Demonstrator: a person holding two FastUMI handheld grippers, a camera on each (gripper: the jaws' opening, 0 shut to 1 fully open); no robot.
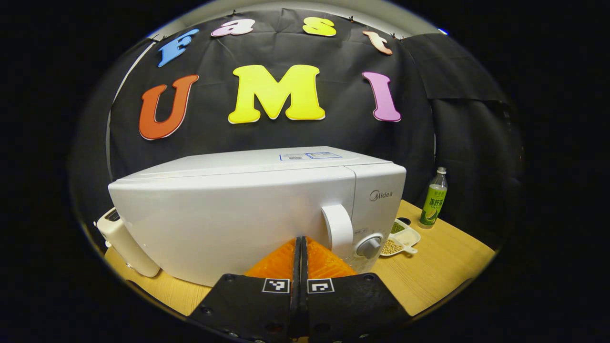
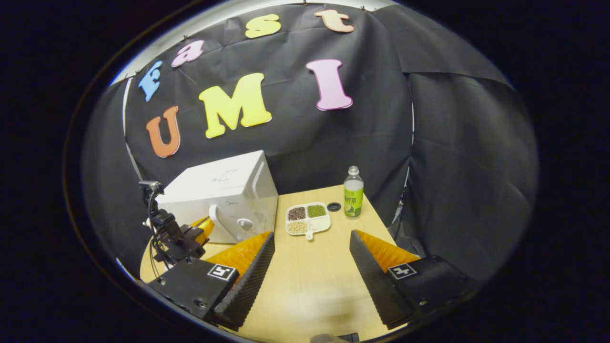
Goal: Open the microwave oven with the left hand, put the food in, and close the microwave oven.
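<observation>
Microwave (image 1: pixel 257 209): stands on the wooden table (image 1: pixel 443 267), door shut, nothing yet placed inside.
Door handle (image 1: pixel 337 228): upright curved bar at the door's right edge, beside the round dial (image 1: pixel 369 247); untouched.
Left gripper (image 1: pixel 301 247): jaws closed together with nothing between them, tips pointed at the lower front of the door, just left of the handle. In the right gripper view it sits close in front of the microwave (image 2: pixel 224 195).
Right gripper (image 2: pixel 312 267): jaws spread wide, empty, hanging over bare table well short of the food.
Food: a divided tray (image 2: pixel 308 218) of beans and grains, on the table to the right of the microwave, beside a green-labelled bottle (image 2: pixel 353 193) and a dark cap (image 2: pixel 334 206).
Step in hand: judged to be the approach to the handle; opening not begun.
Recommended method: part the left jaws first, shift right until the handle lies between the fingers, close on its middle, then pull along the door's swing rather than straight back.
Risk: a pull off the hinge arc may drag the whole oven across the table; closed tips may only push the door.
Right side: hold clear of the door's sweep until it stands open.
</observation>
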